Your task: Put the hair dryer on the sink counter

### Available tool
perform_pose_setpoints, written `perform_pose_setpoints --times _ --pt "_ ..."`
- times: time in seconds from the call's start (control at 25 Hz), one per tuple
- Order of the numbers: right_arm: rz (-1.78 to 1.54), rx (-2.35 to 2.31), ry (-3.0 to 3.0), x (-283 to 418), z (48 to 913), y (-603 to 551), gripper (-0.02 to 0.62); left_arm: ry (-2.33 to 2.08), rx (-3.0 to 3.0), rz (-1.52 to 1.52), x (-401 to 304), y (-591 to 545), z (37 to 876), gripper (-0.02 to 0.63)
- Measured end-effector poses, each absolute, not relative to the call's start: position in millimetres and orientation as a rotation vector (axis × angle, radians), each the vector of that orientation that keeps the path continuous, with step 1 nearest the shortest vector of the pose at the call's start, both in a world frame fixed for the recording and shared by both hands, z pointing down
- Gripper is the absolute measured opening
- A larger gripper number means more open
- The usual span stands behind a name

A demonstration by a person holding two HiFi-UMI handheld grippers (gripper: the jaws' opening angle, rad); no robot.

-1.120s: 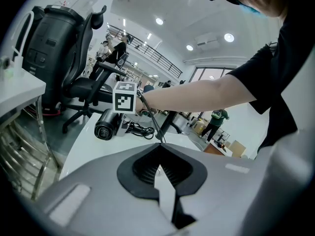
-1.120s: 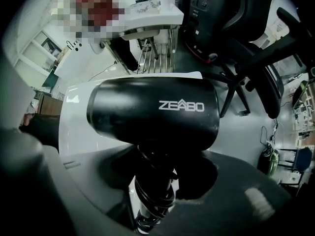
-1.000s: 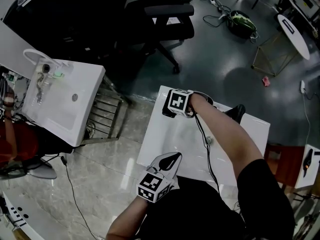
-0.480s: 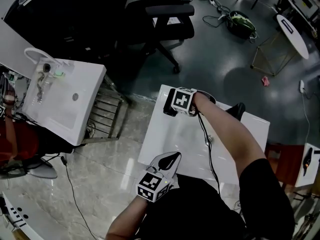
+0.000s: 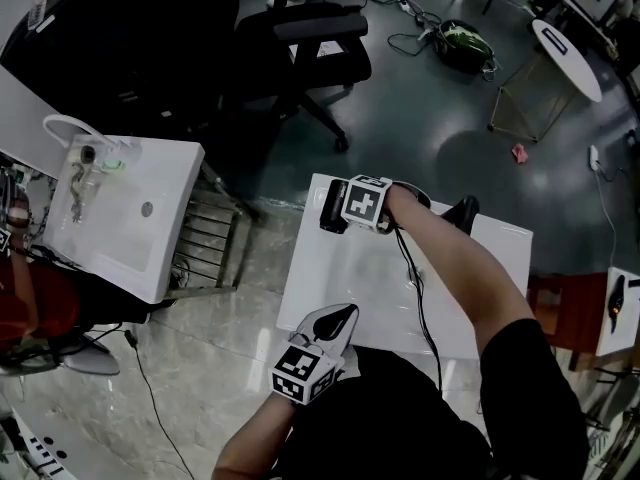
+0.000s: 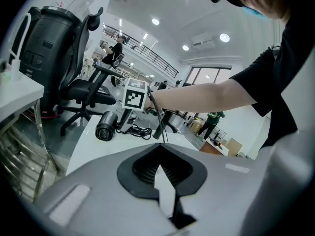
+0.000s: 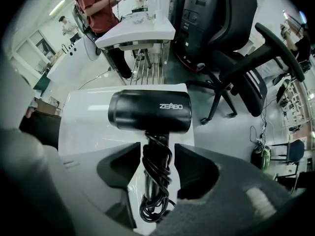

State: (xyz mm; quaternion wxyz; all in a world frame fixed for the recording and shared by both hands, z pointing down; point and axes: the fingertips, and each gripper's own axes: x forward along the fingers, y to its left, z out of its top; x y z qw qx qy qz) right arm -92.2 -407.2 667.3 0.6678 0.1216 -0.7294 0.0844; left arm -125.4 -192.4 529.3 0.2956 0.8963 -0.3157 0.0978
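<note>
The black hair dryer (image 5: 329,208) lies on its side at the far left corner of the white sink counter (image 5: 340,268), barrel across, cord wound round its handle (image 7: 156,181). My right gripper (image 5: 346,212) points straight down over it. Its jaws have just been opening and stand open, one on each side of the handle without pressing it (image 7: 157,154). The left gripper view shows the dryer (image 6: 105,127) resting on the counter under the right gripper's marker cube. My left gripper (image 5: 349,312) hovers shut at the counter's near edge, holding nothing (image 6: 158,149).
A second white sink unit (image 5: 130,218) with a faucet stands to the left on a metal frame. A black office chair (image 5: 320,43) sits beyond the counter. Cables and a green bag (image 5: 462,46) lie on the dark floor farther back.
The right gripper has lifted slightly above the hair dryer, which stays on the counter. The left gripper has kept still.
</note>
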Motion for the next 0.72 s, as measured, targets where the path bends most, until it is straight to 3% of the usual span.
perform_pose_setpoints --times 0.16,0.32,0.52,0.72 --pt "0.163 0.358 -1.696 -89 645 -411 0.218 -0.813 2.414 0.261 -127 -192 525 0.003" --pt "0.175 0.504 -1.822 -91 607 -409 0.175 -0.799 2.431 0.258 -134 -193 519 0.003" --pt "0.27 0.756 -1.978 -79 571 -392 0.003 -0.781 2.447 0.259 -145 -192 517 0.003" --pt "0.367 0.99 -2.089 -61 541 -368 0.002 -0.771 2.46 0.249 -156 -198 514 0.003"
